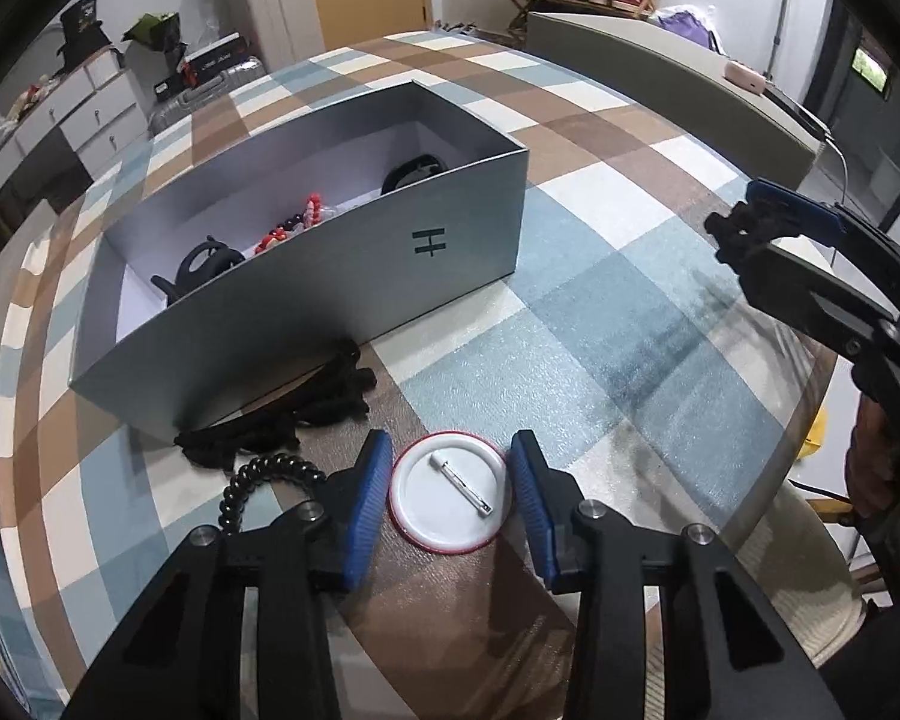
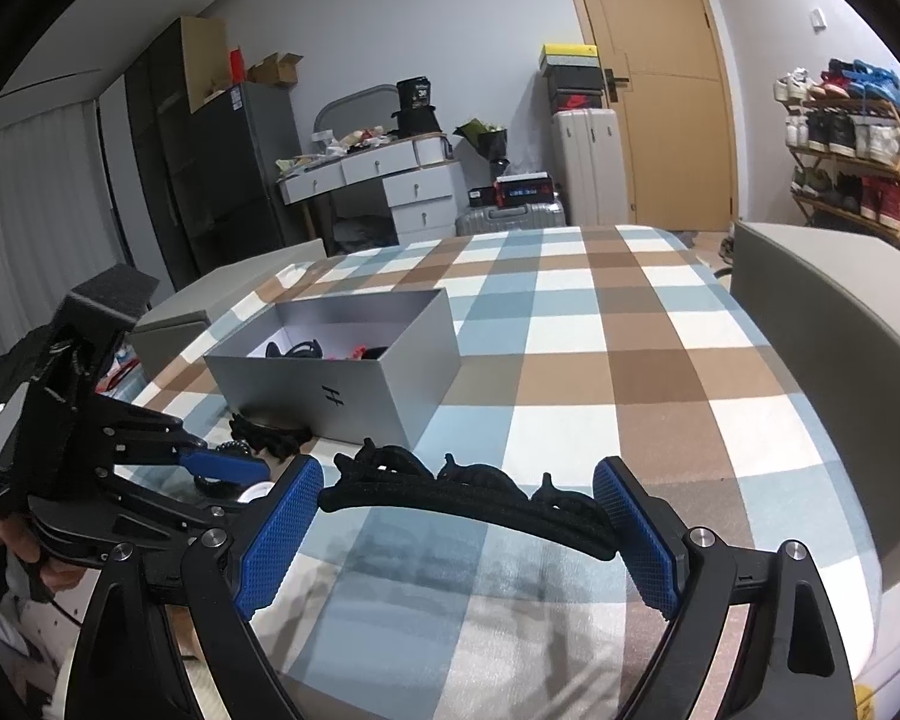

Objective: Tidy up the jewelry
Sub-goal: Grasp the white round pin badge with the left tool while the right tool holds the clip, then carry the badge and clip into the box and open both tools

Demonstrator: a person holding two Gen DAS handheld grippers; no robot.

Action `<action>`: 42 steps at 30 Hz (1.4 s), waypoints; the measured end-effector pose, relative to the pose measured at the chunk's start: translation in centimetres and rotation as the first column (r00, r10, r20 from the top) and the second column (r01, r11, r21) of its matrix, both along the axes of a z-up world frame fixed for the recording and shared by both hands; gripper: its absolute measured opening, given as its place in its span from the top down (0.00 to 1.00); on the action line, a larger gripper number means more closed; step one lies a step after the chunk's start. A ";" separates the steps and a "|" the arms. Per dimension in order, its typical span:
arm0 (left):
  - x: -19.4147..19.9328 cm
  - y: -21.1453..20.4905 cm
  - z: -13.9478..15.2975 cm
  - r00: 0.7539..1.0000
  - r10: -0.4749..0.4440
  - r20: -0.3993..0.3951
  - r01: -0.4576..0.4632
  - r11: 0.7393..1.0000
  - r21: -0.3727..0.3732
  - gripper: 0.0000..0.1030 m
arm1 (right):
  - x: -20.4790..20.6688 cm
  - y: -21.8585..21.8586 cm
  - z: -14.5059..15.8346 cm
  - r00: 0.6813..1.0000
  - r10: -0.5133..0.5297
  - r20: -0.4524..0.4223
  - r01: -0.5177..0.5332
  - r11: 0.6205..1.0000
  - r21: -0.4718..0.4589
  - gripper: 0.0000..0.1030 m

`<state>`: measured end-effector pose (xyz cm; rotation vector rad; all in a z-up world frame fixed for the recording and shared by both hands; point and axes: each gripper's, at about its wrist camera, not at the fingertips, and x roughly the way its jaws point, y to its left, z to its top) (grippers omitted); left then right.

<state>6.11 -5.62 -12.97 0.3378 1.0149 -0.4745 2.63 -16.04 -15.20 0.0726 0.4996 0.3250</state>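
Nearest in the left wrist view, the left gripper [image 1: 450, 495] points steeply down at a round white badge [image 1: 448, 492] lying pin-side up on the checked cloth [image 1: 600, 324]. Its blue pads sit tight against the badge's red rim at 9 and 3 o'clock, so it appears clamped on the badge, probably to carry it to the box.

At 10 o'clock from the badge lies a black beaded bracelet [image 1: 258, 480], partly hidden behind the left finger. Just beyond it, a heap of black cord or lace [image 1: 306, 414] rests against the box wall (what it is cannot be made out).

In the right wrist view, the right gripper [image 2: 459, 531] holds a black headband [image 2: 480, 498] spanning its wide-spread jaws, each end against a blue pad; that wide stance likely suits the band's span.

Farther off, at 12 o'clock, stands the open grey box [image 1: 450, 240]. It already holds dark hair accessories and something red [image 1: 294, 225], mostly cut off by the near wall. The room beyond is cluttered and distorted at the lens edges.
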 end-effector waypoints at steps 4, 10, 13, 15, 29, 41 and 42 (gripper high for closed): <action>-1.0 -0.2 0.8 0.997 0.016 0.072 -0.019 0.999 0.038 0.66 | -0.1 -0.1 0.1 1.000 -0.002 -0.001 0.002 1.000 0.004 0.11; -1.8 0.1 3.0 0.987 0.040 0.153 -0.043 0.999 0.018 0.66 | -0.1 0.1 0.2 1.000 -0.010 -0.003 0.010 1.000 -0.005 0.11; -1.9 0.2 3.8 0.982 0.050 0.180 -0.053 0.999 0.009 0.66 | 0.0 0.1 0.5 1.000 -0.004 -0.005 0.005 1.000 0.021 0.11; -2.0 0.3 4.2 0.978 0.058 0.198 -0.060 0.998 0.005 0.66 | 0.0 0.3 0.8 1.000 0.000 0.002 0.000 1.000 0.022 0.11; -0.5 2.7 8.7 0.933 0.169 0.316 -0.145 0.984 -0.101 0.66 | 3.6 3.8 5.6 0.991 0.129 0.041 -0.134 0.980 0.147 0.11; 3.7 6.5 9.6 0.906 0.293 0.307 -0.210 0.938 -0.274 0.66 | 8.1 6.2 6.5 0.985 0.169 0.027 -0.171 0.975 0.142 0.11; 4.0 6.6 9.5 0.907 0.295 0.301 -0.211 0.936 -0.283 0.66 | 8.5 6.3 6.5 0.985 0.172 0.023 -0.173 0.974 0.145 0.11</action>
